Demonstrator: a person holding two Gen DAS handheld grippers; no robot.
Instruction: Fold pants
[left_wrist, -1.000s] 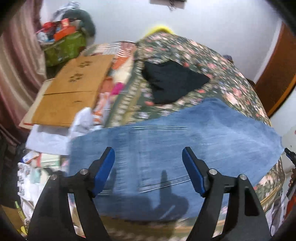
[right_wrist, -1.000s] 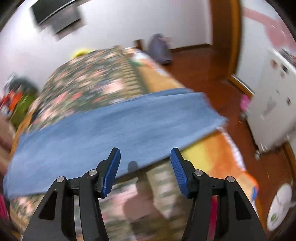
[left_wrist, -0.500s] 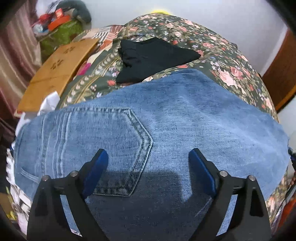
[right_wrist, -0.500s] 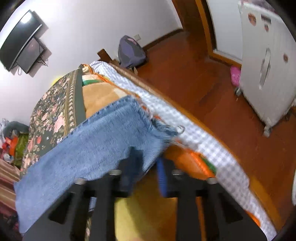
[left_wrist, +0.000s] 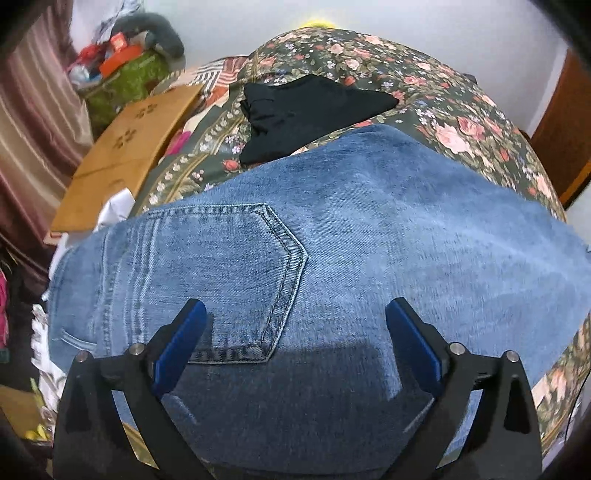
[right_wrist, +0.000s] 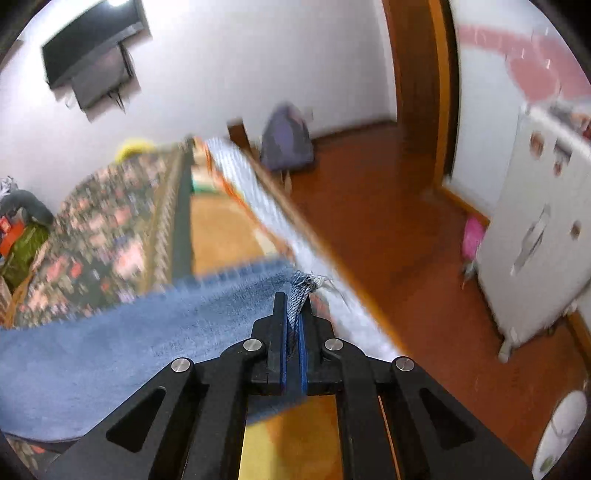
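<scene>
Blue jeans (left_wrist: 369, 240) lie spread across a floral bedspread (left_wrist: 461, 122), back pocket (left_wrist: 229, 273) facing up. My left gripper (left_wrist: 295, 306) hovers close over the seat of the jeans beside that pocket. Its jaws are opening wide, the denim lies below them and nothing is pinched. In the right wrist view the jeans (right_wrist: 110, 350) stretch off to the left. My right gripper (right_wrist: 293, 310) is shut on the frayed hem (right_wrist: 301, 288) of the leg end, near the bed's right edge.
A black garment (left_wrist: 306, 110) lies on the bed beyond the jeans. Cardboard sheets (left_wrist: 125, 158) and clutter crowd the left side. Right of the bed are a checked sheet edge (right_wrist: 258, 192), wooden floor (right_wrist: 388, 240), a backpack (right_wrist: 286, 140) and a white cabinet (right_wrist: 535, 240).
The left gripper came down closer over the jeans' pocket area and its jaws widened. The right gripper moved to the leg end and shut on the frayed hem.
</scene>
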